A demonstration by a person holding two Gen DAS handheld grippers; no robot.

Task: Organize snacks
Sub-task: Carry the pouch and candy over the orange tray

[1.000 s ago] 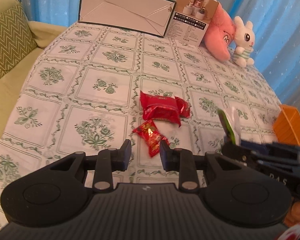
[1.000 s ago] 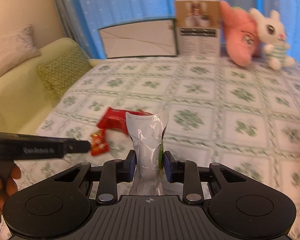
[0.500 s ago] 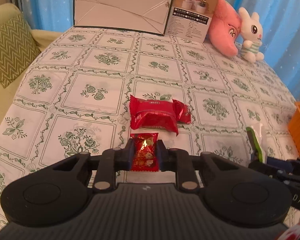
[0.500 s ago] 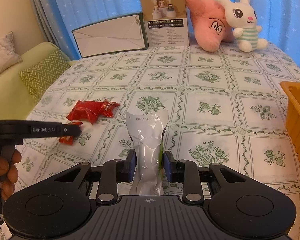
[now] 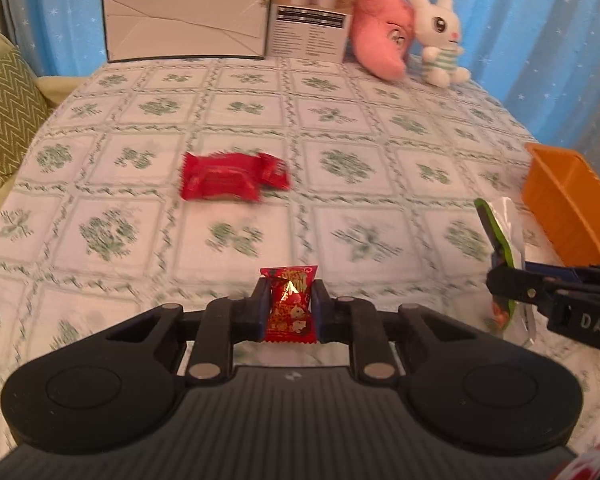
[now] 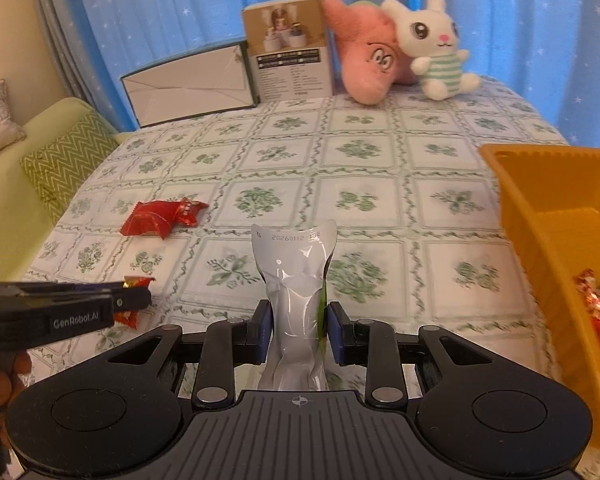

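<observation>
- Left wrist view: the left gripper (image 5: 288, 306) is clenched on a small red candy packet (image 5: 289, 304), held above the table (image 5: 236, 112). The pads catch only the packet's lower middle; the slick wrapper could slide out during transport.
- Right wrist view: the right gripper (image 6: 299, 330) grasps a silver-and-green pouch (image 6: 296, 276) at its narrow waist. The top-heavy pouch stands upright and could pivot or slump between the pads if the hand swings quickly.
- The orange bin (image 6: 548, 208) sits at the right of the table, already holding some wrapped snacks. Both grippers are close together on the near side; a simultaneous approach to the bin risks a collision between them.
- Releasing above the near rim instead of past it would likely drop an item onto the table.
- A larger red snack bag (image 5: 230, 176) lies on the table at centre left, not yet collected.
</observation>
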